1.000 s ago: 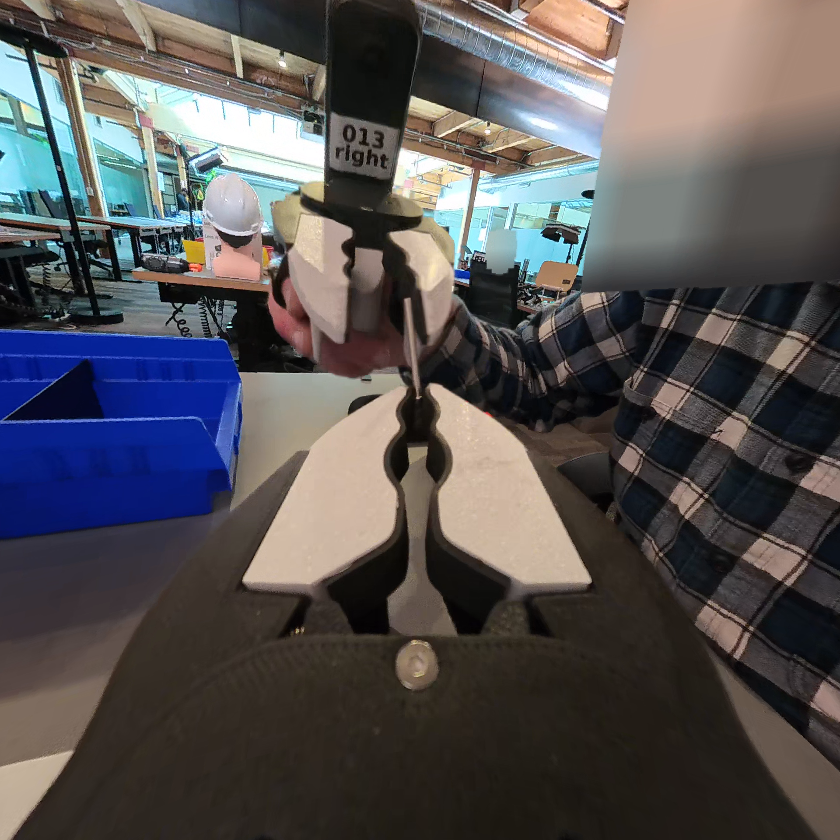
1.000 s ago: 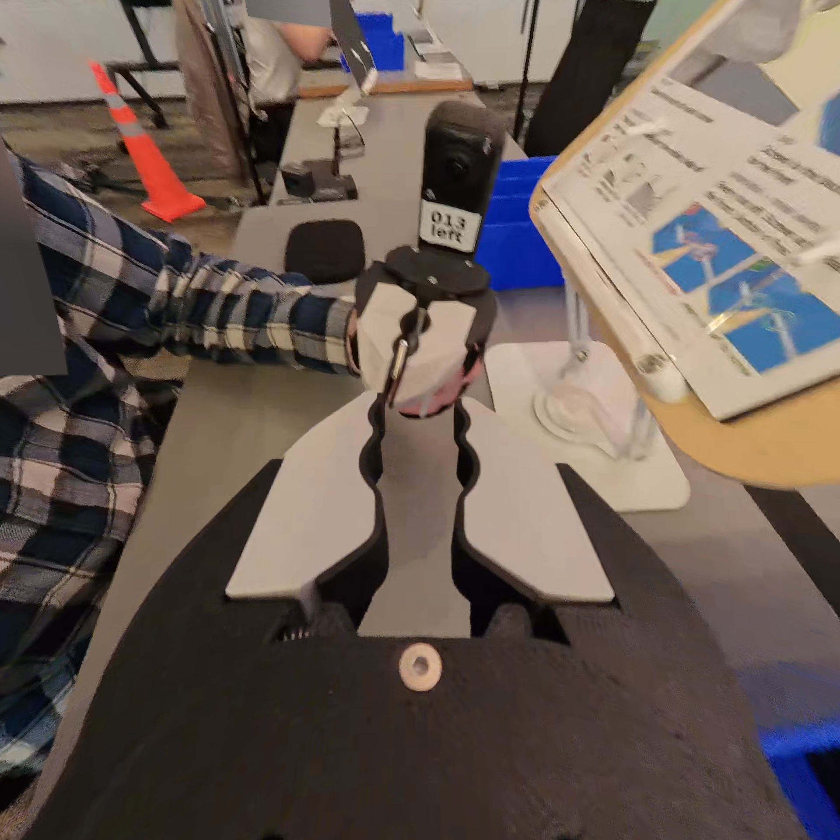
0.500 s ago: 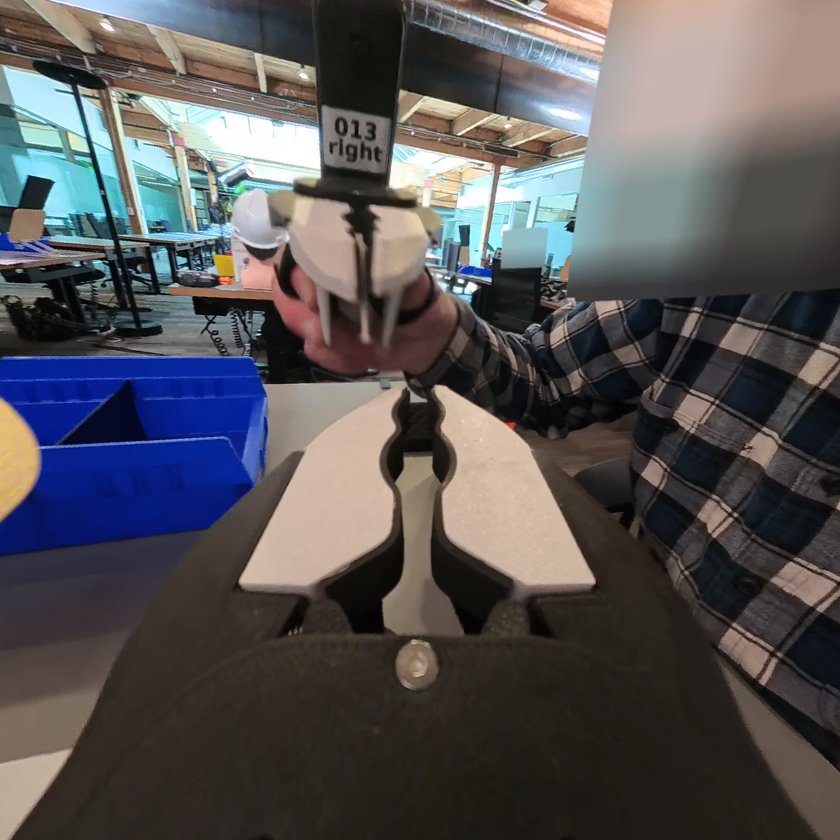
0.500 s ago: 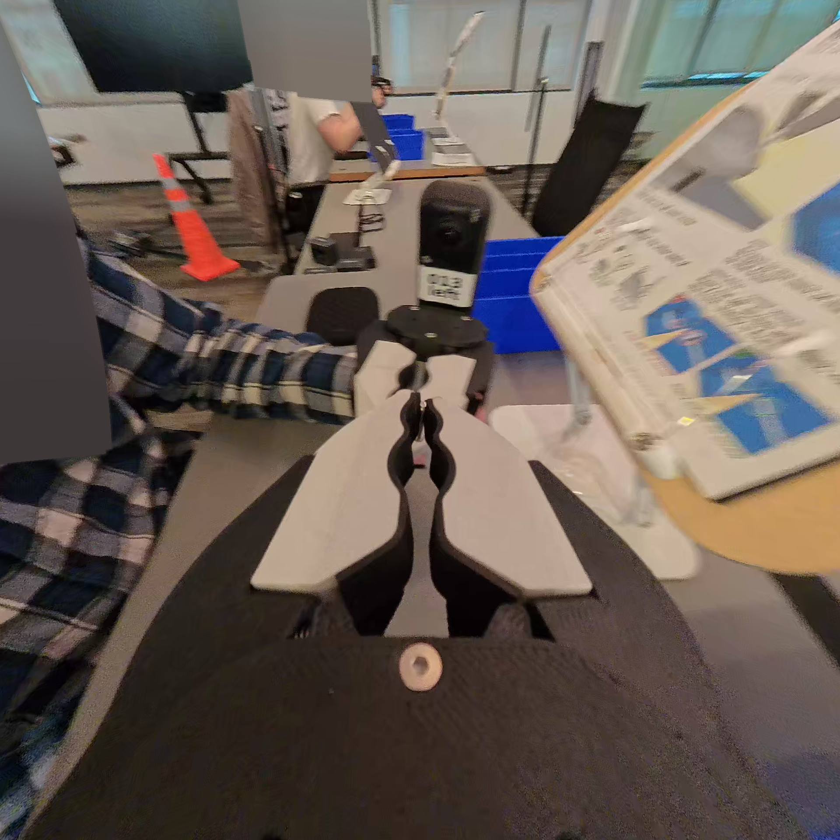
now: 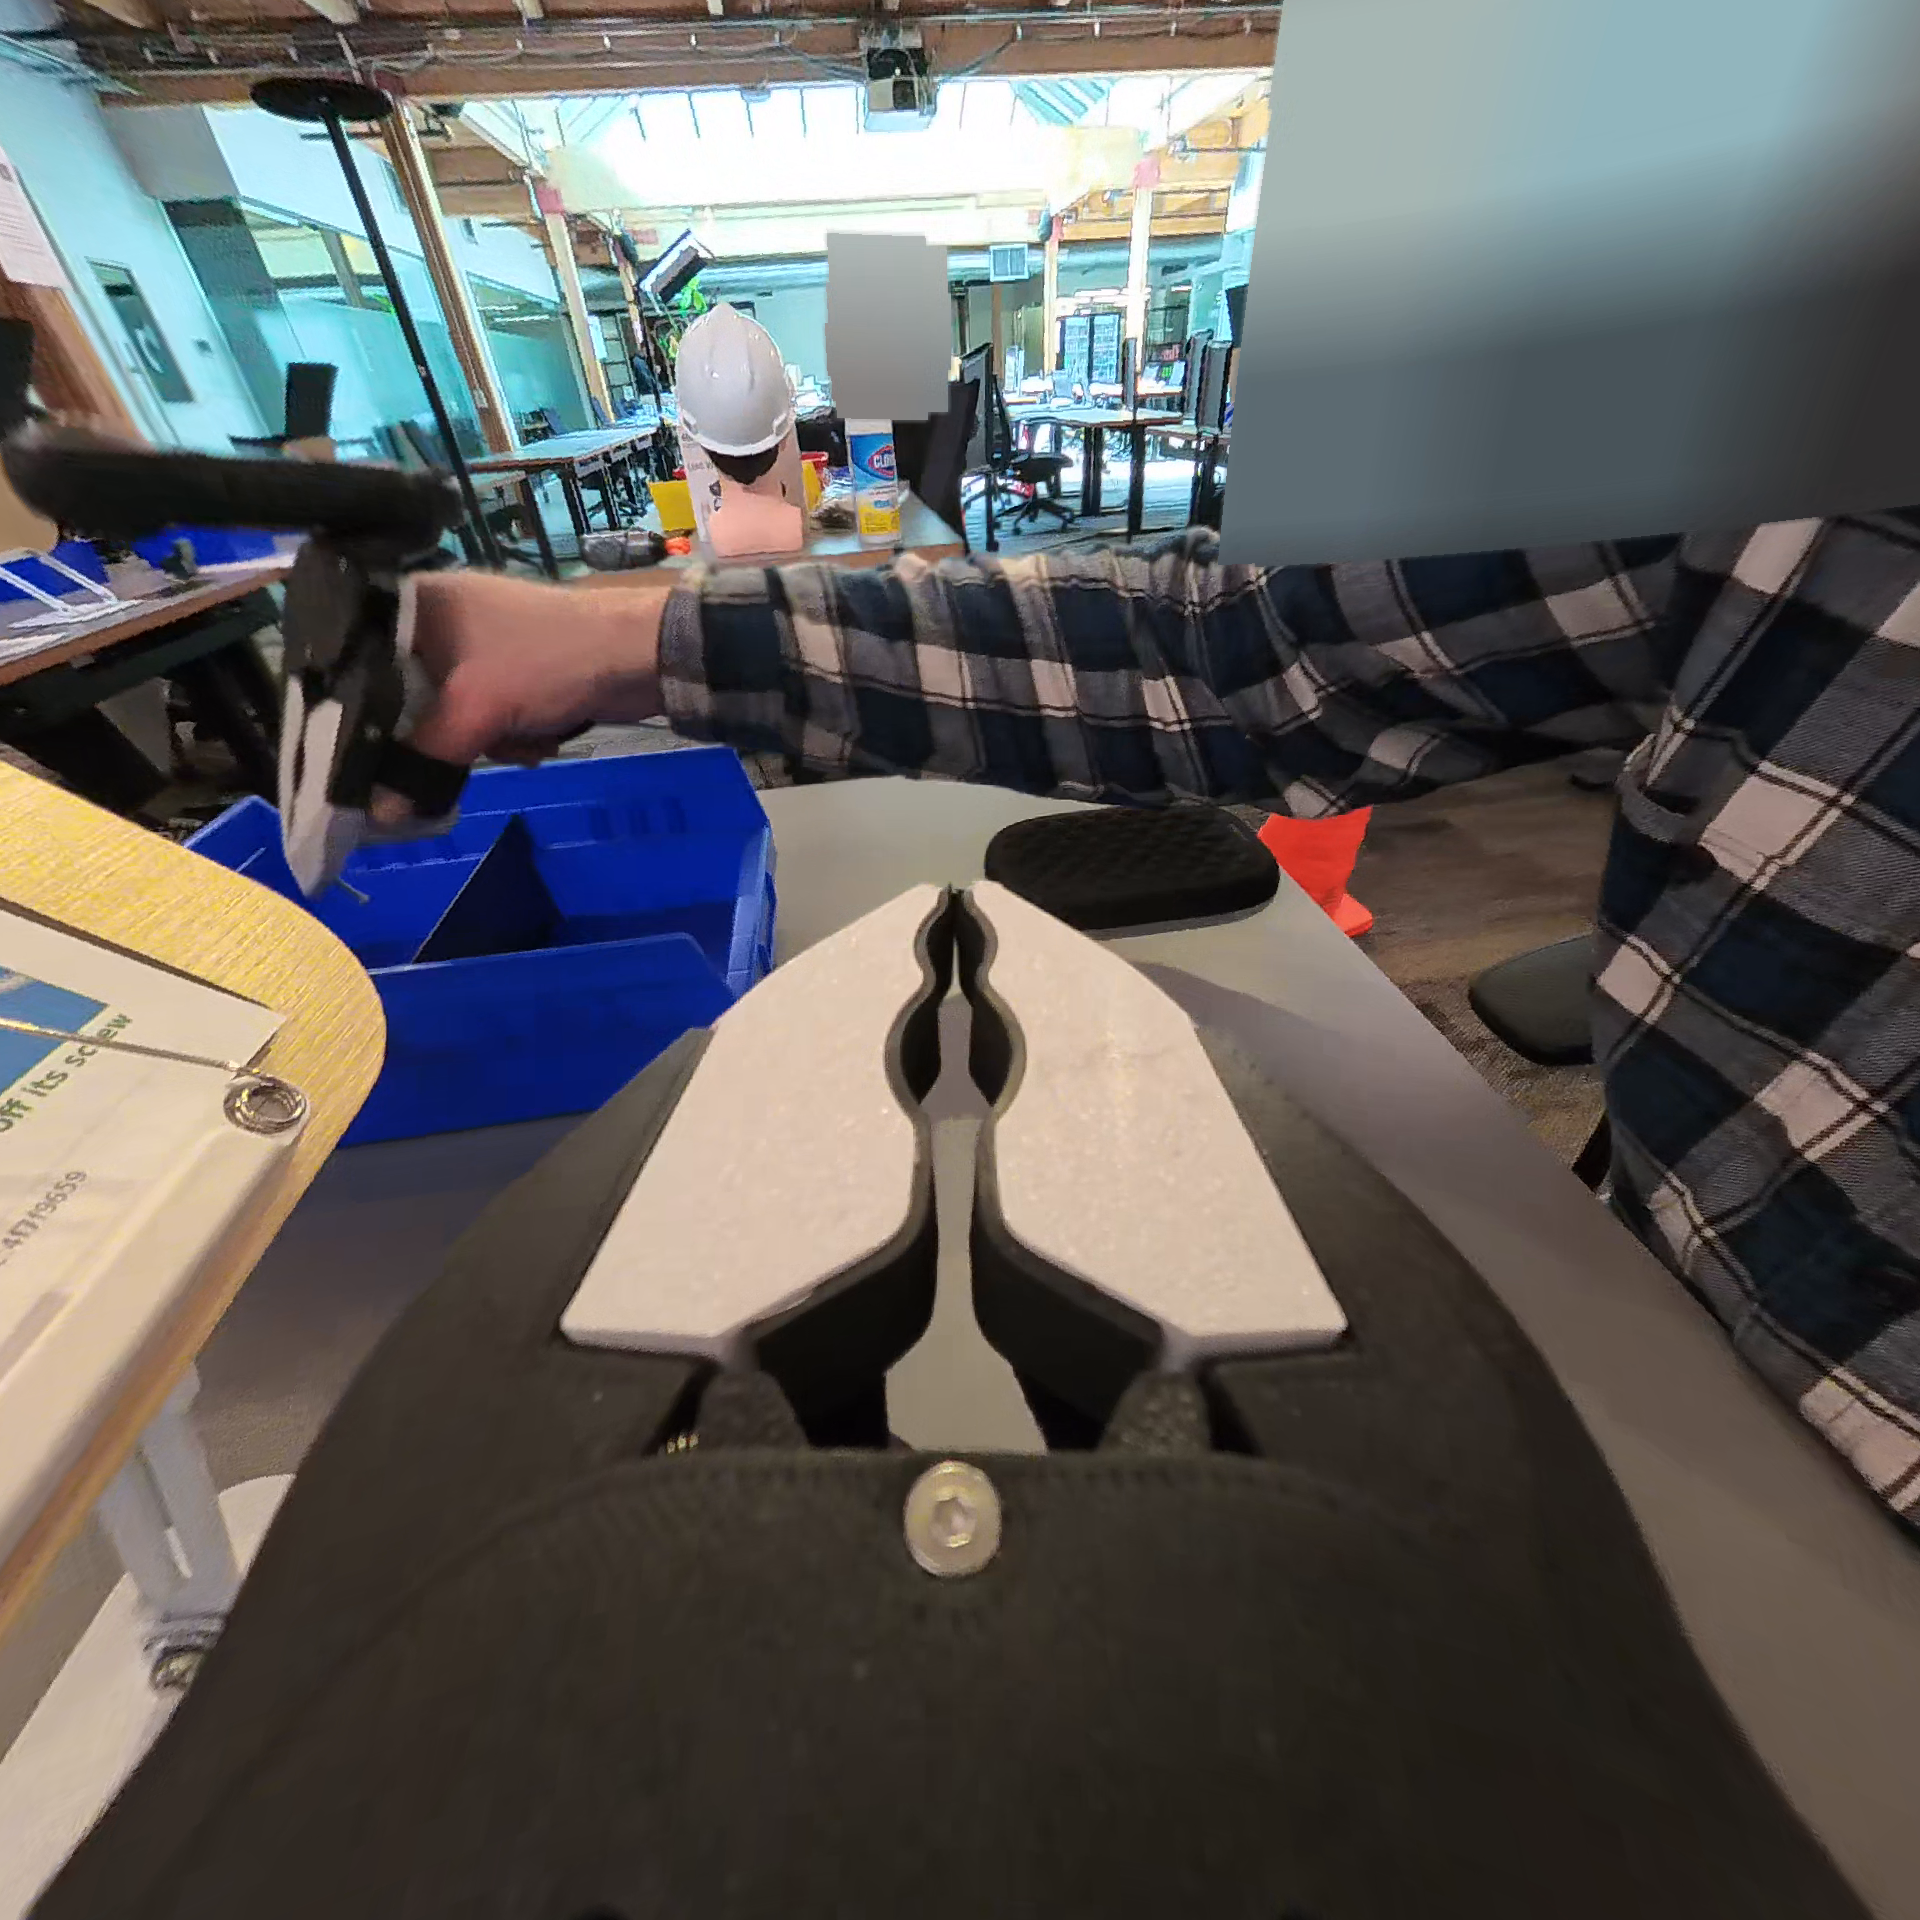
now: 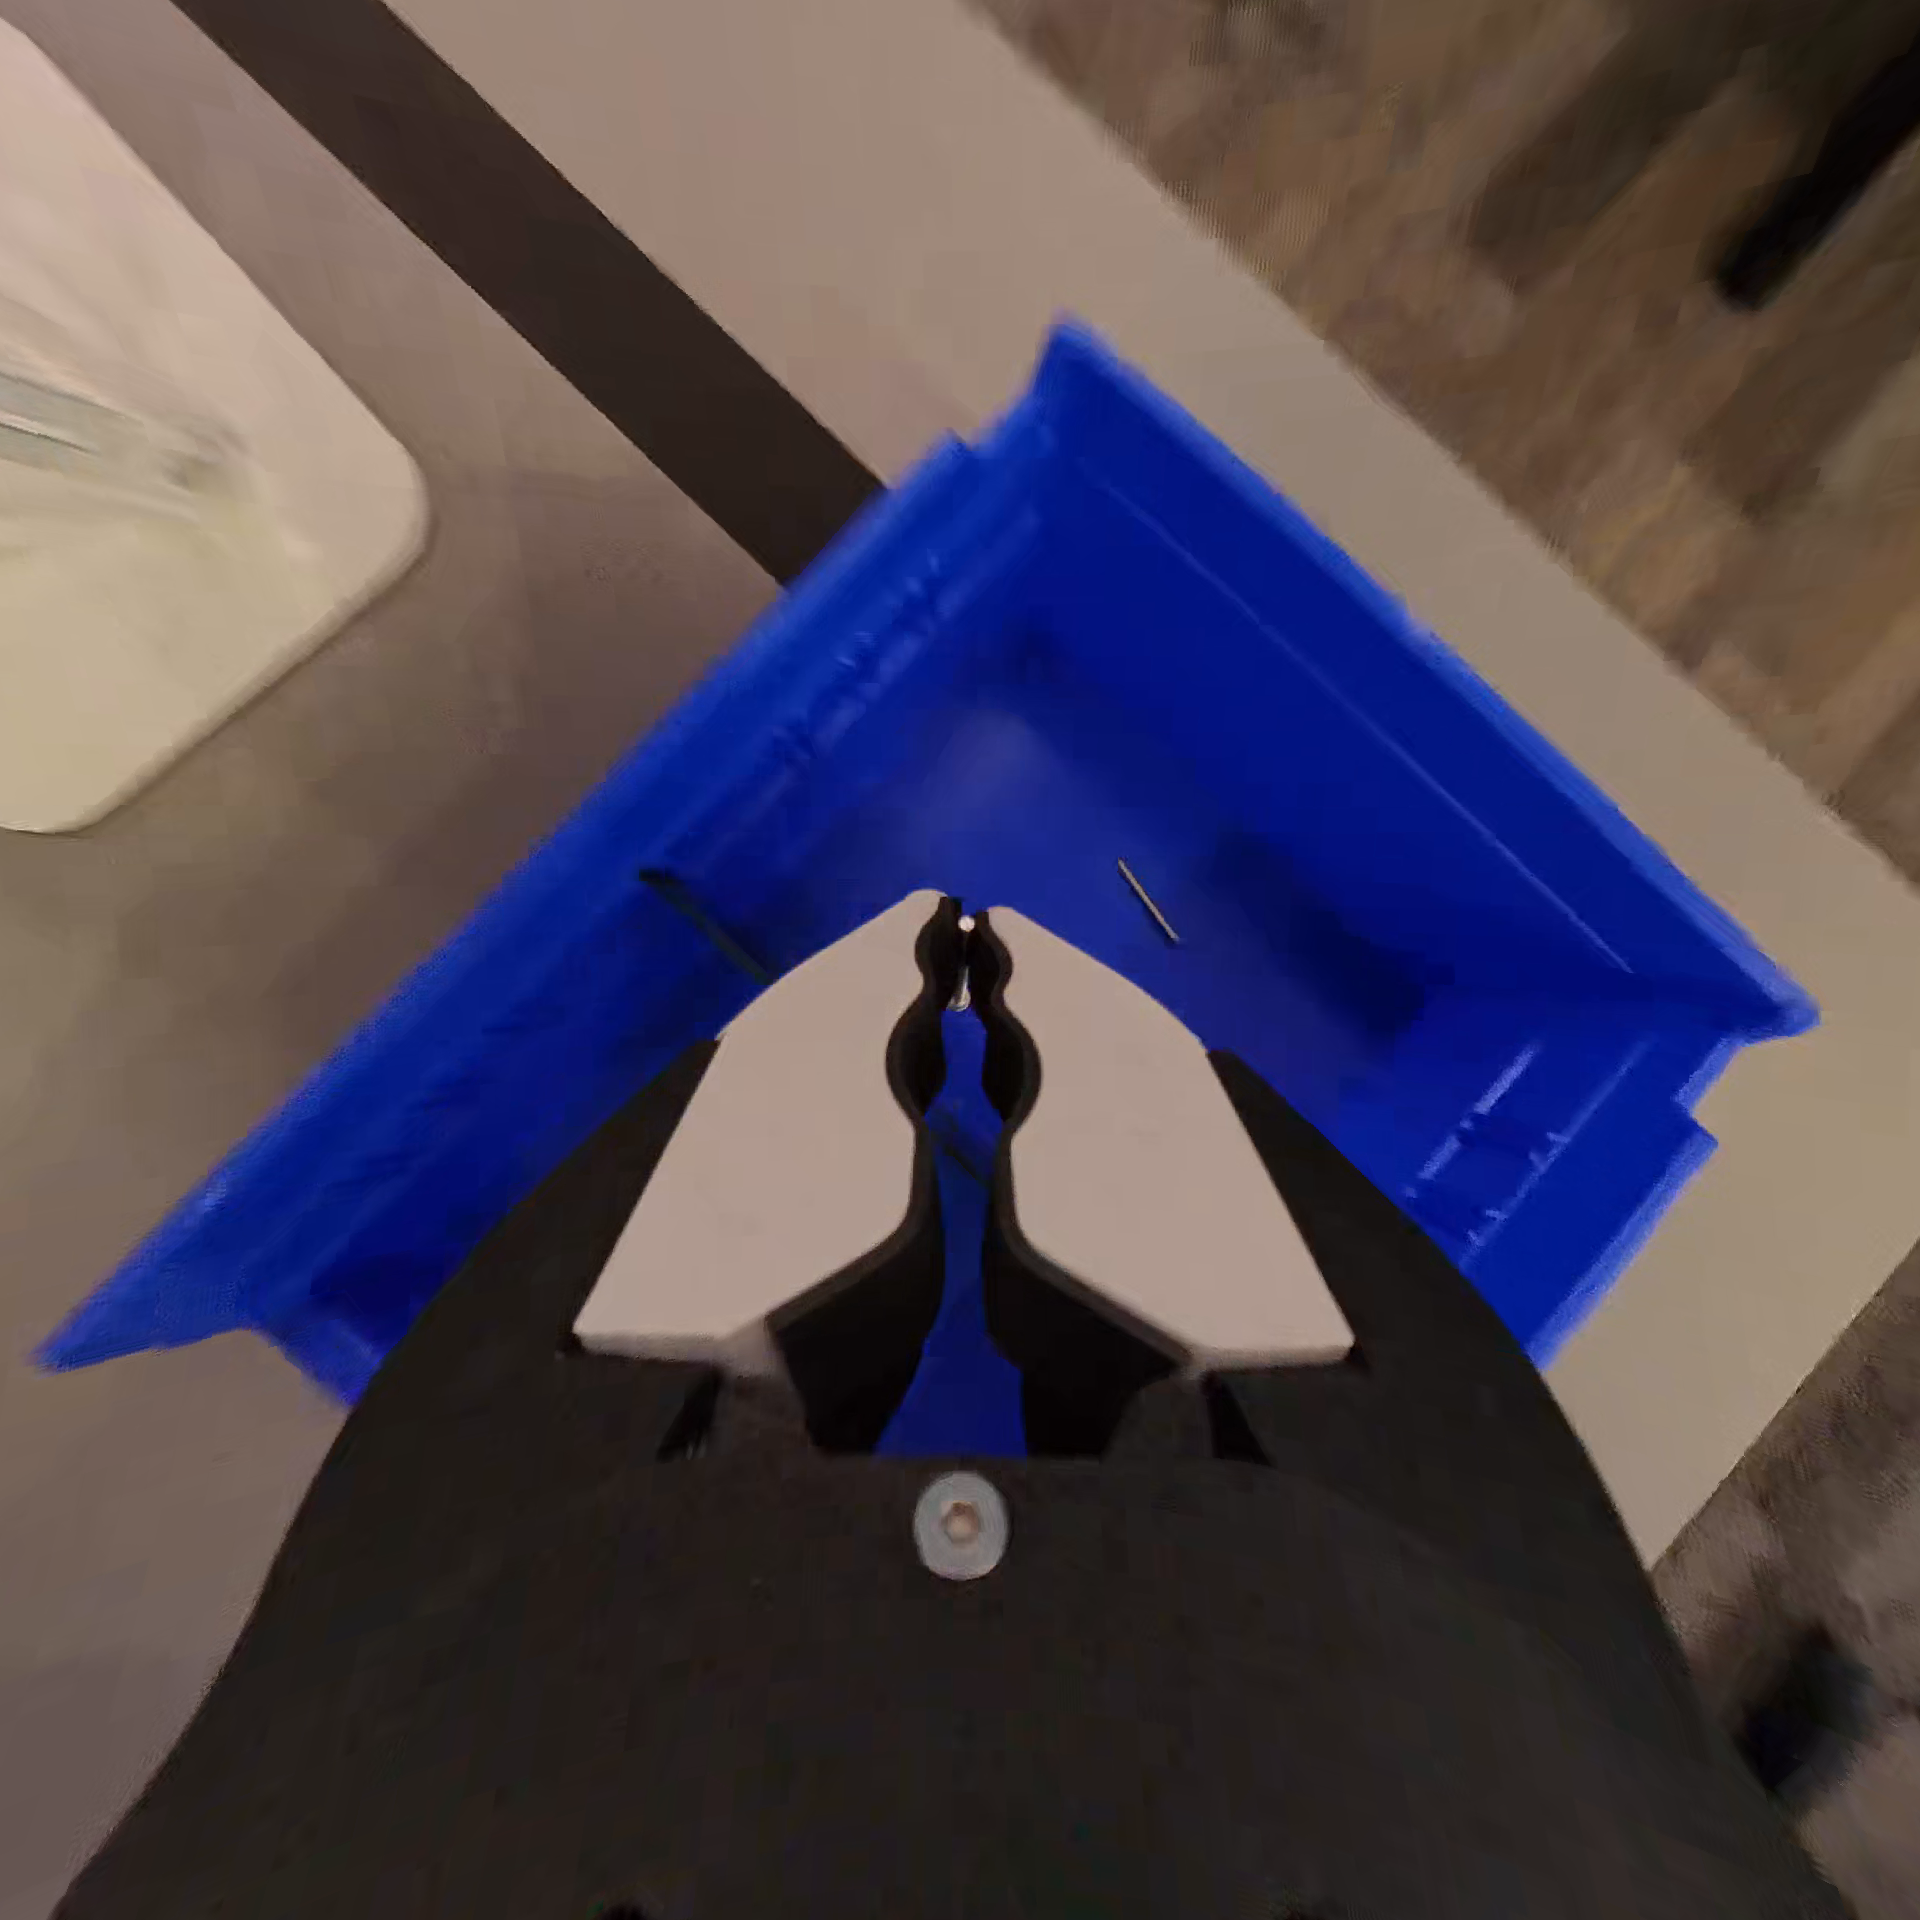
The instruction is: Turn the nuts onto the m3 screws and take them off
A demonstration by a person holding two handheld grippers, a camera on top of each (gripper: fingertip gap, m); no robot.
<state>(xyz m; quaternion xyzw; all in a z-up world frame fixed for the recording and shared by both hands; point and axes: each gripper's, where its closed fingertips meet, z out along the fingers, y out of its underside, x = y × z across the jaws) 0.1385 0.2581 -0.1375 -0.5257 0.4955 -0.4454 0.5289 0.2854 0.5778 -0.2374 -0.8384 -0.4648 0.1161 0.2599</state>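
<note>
Right gripper (image 6: 964,920) clamped on a thin metal pin (image 6: 963,961), poised above the blue bin (image 6: 1299,665), another loose pin (image 6: 1146,900) lying inside. Left gripper (image 5: 952,902) closed on nothing, over the grey table (image 5: 862,852), bin at left, black pad (image 5: 1132,864) beyond.

A bin (image 5: 582,997) sits on the table (image 5: 883,842), left of a pad (image 5: 1132,868); a pin (image 6: 1147,900) lies inside.
</note>
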